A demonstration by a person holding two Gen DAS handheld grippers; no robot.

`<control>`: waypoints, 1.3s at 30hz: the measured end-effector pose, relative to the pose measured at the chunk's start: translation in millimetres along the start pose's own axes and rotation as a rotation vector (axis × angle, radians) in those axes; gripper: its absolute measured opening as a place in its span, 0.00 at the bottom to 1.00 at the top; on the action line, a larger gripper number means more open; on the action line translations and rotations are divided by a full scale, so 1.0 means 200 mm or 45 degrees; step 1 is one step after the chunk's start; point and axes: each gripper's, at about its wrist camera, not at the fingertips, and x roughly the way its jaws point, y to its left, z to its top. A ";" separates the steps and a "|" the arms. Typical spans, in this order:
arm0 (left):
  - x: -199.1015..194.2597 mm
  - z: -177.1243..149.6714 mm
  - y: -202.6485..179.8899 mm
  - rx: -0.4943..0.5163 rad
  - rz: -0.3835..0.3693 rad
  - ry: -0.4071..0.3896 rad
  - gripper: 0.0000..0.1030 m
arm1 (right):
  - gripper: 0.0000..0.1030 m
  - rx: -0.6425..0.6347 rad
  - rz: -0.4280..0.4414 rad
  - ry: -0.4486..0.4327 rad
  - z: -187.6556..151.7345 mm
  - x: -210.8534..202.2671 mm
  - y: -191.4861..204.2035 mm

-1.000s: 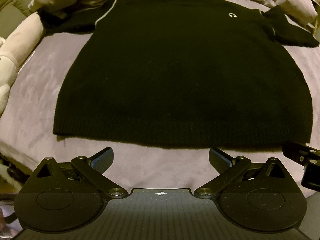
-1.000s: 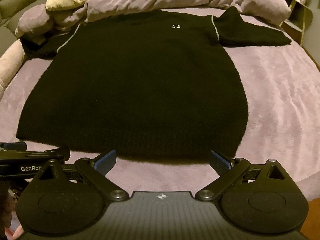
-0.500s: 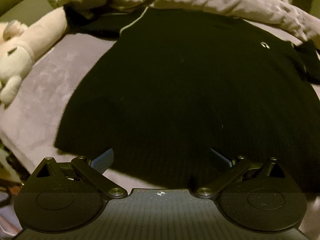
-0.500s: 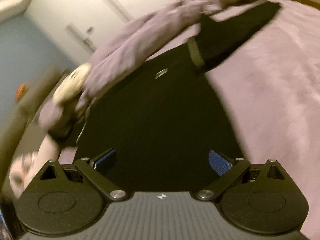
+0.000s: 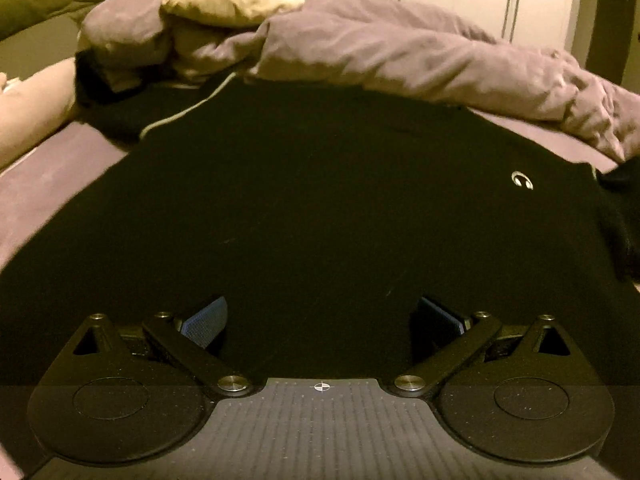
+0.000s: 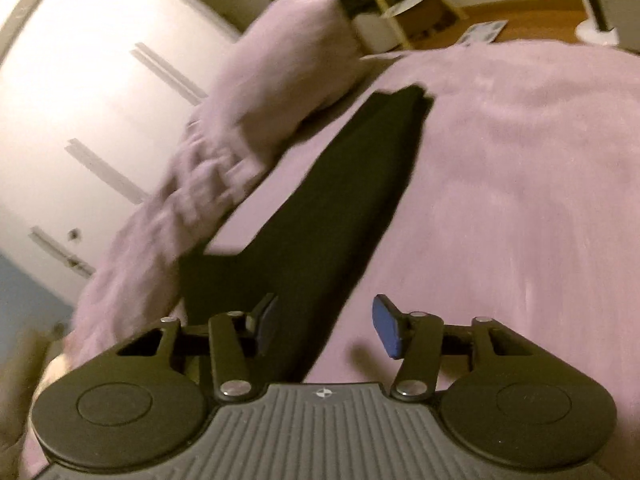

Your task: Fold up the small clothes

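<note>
Black sweater (image 5: 320,208) flat on the bed (image 6: 520,160), duvet (image 5: 400,60) along its far edge.
Left hand-held gripper (image 5: 322,316) spread above sweater; right hand-held gripper (image 6: 324,328), jaws just narrowing, seemingly nothing pinched, straddles the sleeve (image 6: 344,208) edge; bare bed right of it.

Dim, warm yellowish light; right view motion-blurred, both bent at fisheye edges.

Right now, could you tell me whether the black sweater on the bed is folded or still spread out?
Spread out. The black sweater lies flat on the bed, body unfolded, and its sleeve stretches out straight.
</note>
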 end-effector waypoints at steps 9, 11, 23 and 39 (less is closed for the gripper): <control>0.06 -0.13 0.03 -0.084 -0.047 -0.145 1.00 | 0.50 0.278 0.025 -0.184 0.27 0.36 -0.23; 0.07 -0.14 0.01 -0.069 -0.030 -0.155 1.00 | 0.49 0.292 0.070 -0.231 0.30 0.39 -0.24; 0.07 -0.16 0.02 -0.079 -0.037 -0.172 1.00 | 0.08 0.247 0.006 -0.274 0.36 0.20 -0.21; -0.32 -0.08 0.57 -0.148 -0.116 0.015 1.00 | 0.09 -0.655 0.098 -0.403 0.10 -0.26 1.36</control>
